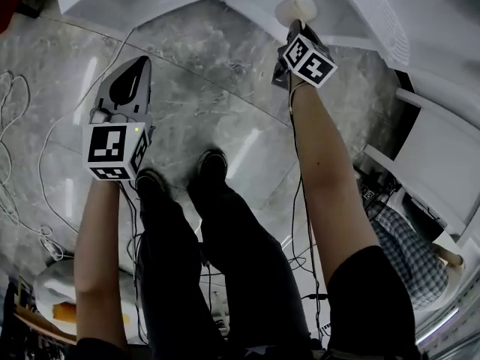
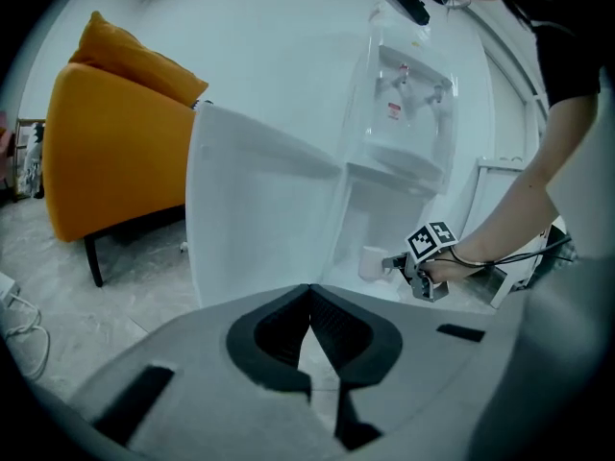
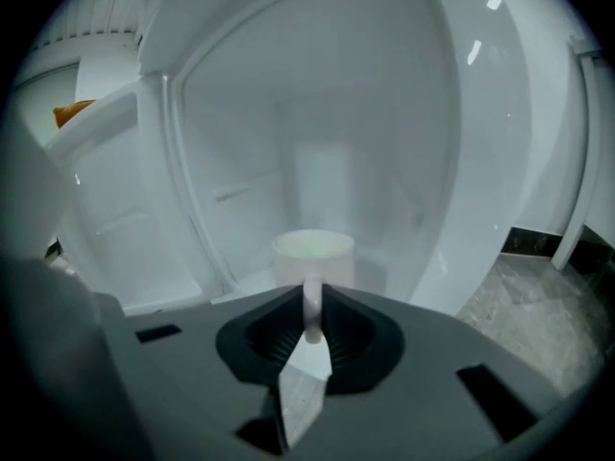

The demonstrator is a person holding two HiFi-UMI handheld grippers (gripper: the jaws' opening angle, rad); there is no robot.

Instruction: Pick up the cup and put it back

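Right gripper (image 3: pixel 309 301): jaws closed on the slim handle of the cup (image 3: pixel 314 255). The cup is a plain white cylinder with a smooth matte wall. Its body sits just beyond the jaw tips, and the handle is clamped between dark ribbed pads. Beyond the cup stand glossy, curved white panels (image 3: pixel 317 113) (whether the cup's base rests on anything cannot be told).

Left gripper (image 2: pixel 309 301): grey moulded jaws meet at the tips, with nothing between them. Only its view shows an orange armchair (image 2: pixel 106 142) far left of the jaws, a white dispenser (image 2: pixel 408 104) beyond them, and the cup-bearing gripper to their right.

Only the head view shows the veined, polished marble floor (image 1: pixel 195 103) beneath both grippers.
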